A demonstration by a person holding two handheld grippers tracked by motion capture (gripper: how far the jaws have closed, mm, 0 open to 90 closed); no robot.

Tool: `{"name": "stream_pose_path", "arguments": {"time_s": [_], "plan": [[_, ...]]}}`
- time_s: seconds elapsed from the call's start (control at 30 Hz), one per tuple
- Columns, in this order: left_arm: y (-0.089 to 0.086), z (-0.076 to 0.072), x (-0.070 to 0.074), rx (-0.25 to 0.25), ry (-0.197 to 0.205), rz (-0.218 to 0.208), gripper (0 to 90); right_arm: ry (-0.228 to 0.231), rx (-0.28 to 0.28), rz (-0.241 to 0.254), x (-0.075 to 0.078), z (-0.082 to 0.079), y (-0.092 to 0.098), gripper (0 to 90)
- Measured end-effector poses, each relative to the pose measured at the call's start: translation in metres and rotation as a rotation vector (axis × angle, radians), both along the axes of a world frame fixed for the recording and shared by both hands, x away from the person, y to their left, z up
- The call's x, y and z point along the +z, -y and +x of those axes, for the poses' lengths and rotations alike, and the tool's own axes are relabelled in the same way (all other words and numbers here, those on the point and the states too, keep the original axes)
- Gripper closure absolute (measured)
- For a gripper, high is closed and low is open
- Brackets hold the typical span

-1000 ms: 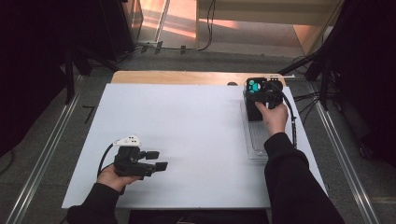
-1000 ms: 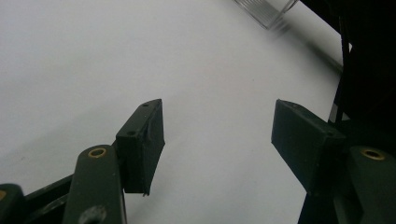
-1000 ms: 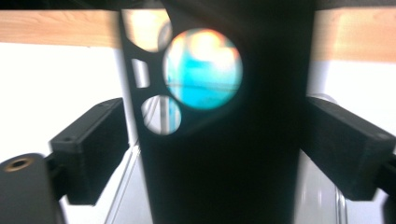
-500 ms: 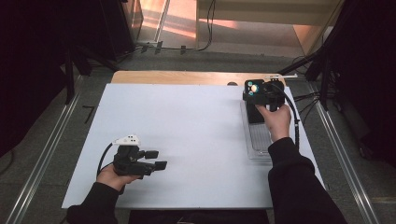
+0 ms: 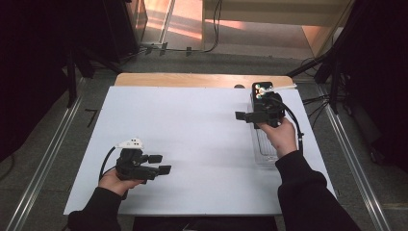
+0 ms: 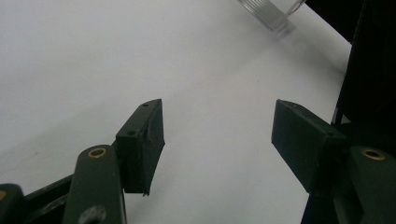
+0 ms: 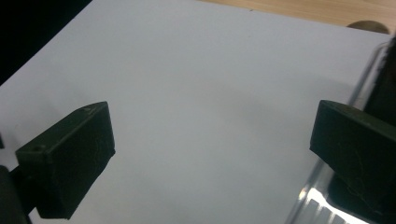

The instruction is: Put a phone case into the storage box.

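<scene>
While the left gripper [image 5: 161, 164] just sits near the front-left corner of the white sheet [image 5: 192, 139], its jaws are spread about halfway with nothing but bare sheet between them; you can see that clearly in the left gripper view [image 6: 217, 135], where the pads touch nothing. They point to the right across the table, roughly level.

Over on the other side, the right gripper [image 5: 239, 116] is up above the near-right part of the sheet, and its jaws have just been opening; now they're spread really wide. Nothing is between them, same story in the right gripper view [image 7: 210, 154]: just white sheet in the gap. Its jaws point left, toward the middle of the table.

So the thing closest to it is a clear plastic tray [image 5: 264, 149], lying along the right edge of the sheet, right under the right hand [image 5: 281, 137]. It's long and narrow, with its long axis running from the person's side away toward the far edge of the table. The ribbed clear rim also peeks in at the bottom right of the right gripper view [image 7: 322, 205], and a corner of it shows at the top of the left gripper view [image 6: 271, 11]. Can't tell if anything is inside it.

No labels or writing I can read anywhere.
</scene>
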State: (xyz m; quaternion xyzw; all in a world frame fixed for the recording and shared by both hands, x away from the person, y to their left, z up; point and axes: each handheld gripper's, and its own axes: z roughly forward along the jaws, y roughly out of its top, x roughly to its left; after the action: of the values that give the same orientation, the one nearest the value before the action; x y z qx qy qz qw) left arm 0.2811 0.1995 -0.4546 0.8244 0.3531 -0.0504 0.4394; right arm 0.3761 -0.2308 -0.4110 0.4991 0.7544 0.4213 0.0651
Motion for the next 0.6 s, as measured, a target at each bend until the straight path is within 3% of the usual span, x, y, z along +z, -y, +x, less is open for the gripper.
{"name": "stream_pose_path", "arguments": {"time_s": [0.03,0.1,0.17,0.3,0.5,0.6], "plan": [[-0.001,0.0,0.0,-0.001,0.001,0.001,34.6,-0.001,0.013,0.003,0.0,-0.003,-0.002,0.4],[-0.002,0.0,0.001,0.003,0.003,0.0,34.5,0.003,0.025,0.001,0.001,-0.009,-0.007,12.2],[-0.003,0.0,0.001,0.005,0.003,-0.003,34.5,-0.002,0.038,-0.001,0.001,-0.014,-0.01,12.6],[-0.005,0.0,0.003,0.006,0.005,-0.006,34.6,-0.006,0.116,0.032,-0.001,-0.027,-0.013,12.7],[-0.006,-0.002,0.004,0.007,0.008,-0.006,34.5,0.007,0.157,-0.05,-0.006,-0.047,-0.019,13.5],[-0.005,-0.004,0.004,0.008,0.009,-0.007,34.5,0.01,0.179,-0.049,-0.01,-0.057,-0.018,19.7]]}}
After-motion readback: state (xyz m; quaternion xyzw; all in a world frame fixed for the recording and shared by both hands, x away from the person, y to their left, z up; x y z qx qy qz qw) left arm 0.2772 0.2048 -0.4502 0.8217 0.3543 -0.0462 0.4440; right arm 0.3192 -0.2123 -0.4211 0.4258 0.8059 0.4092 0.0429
